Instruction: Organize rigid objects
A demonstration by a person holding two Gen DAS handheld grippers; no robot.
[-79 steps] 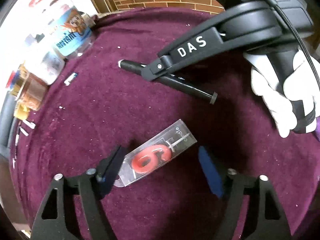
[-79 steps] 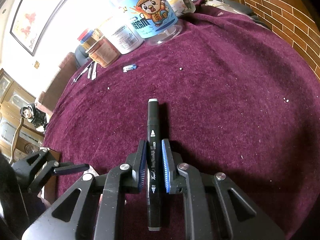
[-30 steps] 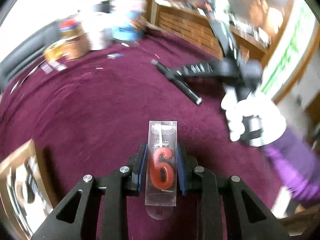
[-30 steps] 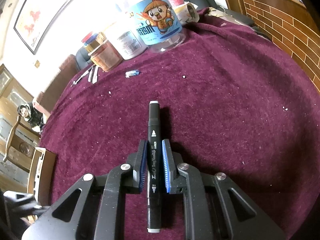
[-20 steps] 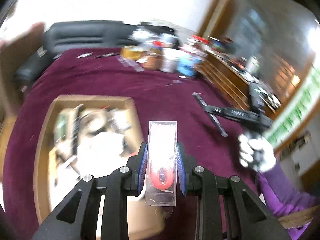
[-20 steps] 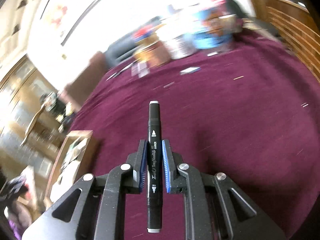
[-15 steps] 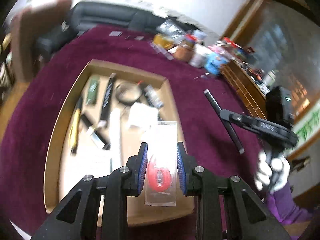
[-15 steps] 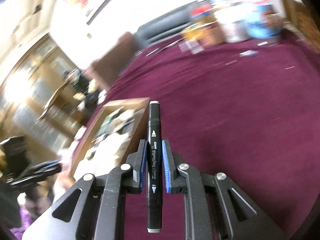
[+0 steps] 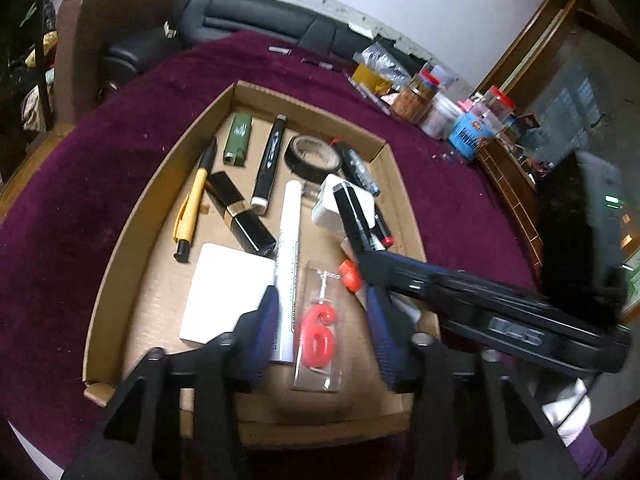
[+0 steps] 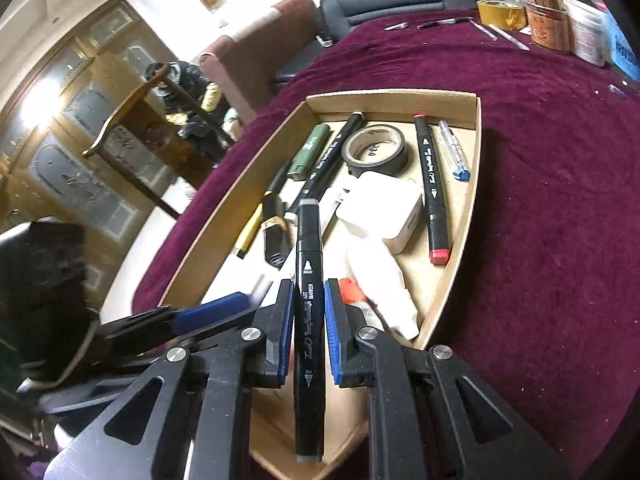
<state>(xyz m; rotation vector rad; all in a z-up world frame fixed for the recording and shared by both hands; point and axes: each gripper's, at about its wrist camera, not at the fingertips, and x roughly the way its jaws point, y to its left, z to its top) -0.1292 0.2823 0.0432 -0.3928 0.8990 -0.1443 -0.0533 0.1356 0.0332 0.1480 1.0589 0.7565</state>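
Candle pack (image 9: pixel 319 332) lies between opening left fingers (image 9: pixel 262 326).

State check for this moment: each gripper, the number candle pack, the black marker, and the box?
Left gripper: jaws opening, pads off the pack.
Candle pack: released, between the jaws, over the box.
Right gripper: shut on the black marker.
Cardboard box: open-topped, holding many items.

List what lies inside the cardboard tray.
Inside the cardboard tray: a yellow pen, green lighter, tape roll, white charger, white card and the "6" candle pack. Whatever lies beneath these is hidden.
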